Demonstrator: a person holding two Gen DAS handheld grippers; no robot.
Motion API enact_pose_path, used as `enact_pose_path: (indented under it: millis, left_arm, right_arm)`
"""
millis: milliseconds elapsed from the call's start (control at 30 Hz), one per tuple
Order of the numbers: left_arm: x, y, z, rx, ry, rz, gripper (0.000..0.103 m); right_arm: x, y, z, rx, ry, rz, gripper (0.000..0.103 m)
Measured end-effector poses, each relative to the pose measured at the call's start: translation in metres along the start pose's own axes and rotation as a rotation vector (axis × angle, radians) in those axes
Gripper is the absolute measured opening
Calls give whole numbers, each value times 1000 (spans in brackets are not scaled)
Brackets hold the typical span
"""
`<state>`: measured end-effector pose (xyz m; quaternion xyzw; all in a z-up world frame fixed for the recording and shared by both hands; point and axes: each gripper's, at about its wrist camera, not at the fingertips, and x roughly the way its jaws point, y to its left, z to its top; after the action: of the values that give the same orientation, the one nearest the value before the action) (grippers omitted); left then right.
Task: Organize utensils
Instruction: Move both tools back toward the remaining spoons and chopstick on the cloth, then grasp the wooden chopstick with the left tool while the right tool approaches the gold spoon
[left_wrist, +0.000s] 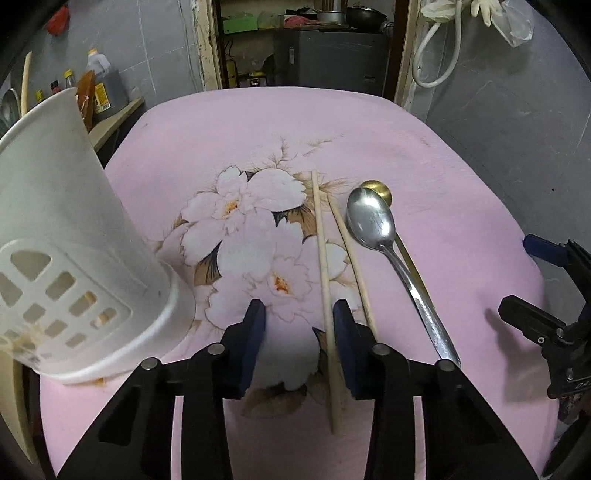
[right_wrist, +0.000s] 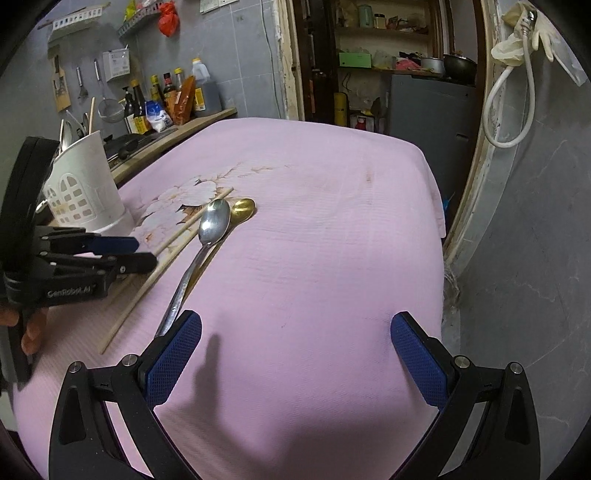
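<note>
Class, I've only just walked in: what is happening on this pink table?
A person with two handheld grippers is sorting utensils. The left gripper, open, straddles one chopstick. The other chopstick, silver spoon and gold spoon lie on the cloth. The white holder waits at left. The right gripper is open, holding nothing.

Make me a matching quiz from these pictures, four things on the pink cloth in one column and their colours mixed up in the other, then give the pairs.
1. utensil holder
2. chopsticks
3. top spoon
4. spoon underneath

A. gold
B. white
C. silver
D. pale wood

Pairs: 1-B, 2-D, 3-C, 4-A
</note>
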<state>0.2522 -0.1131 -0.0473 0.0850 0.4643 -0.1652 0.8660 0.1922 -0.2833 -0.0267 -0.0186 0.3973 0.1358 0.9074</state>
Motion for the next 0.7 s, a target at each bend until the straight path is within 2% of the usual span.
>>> enact_pose_path:
  millis: [233, 267, 333, 400, 500, 700]
  left_arm:
    - [12, -9, 12, 41, -12, 52, 32]
    - [13, -10, 14, 40, -13, 55, 28]
    - [12, -8, 16, 28, -20, 75, 14]
    - [10, 1, 16, -4, -22, 54, 4]
    - [8, 12, 15, -59, -19, 15, 3]
    - [-4, 22, 6, -127, -28, 0, 2]
  right_arm:
    - [8, 9, 6, -56, 23, -40, 103]
    - [11, 9, 9, -64, 28, -40, 103]
    - [13, 9, 13, -66, 33, -32, 103]
    - [18, 7, 20, -65, 39, -17, 103]
    - [30, 7, 32, -83, 56, -21, 102]
    - [60, 22, 55, -166, 122, -28, 97]
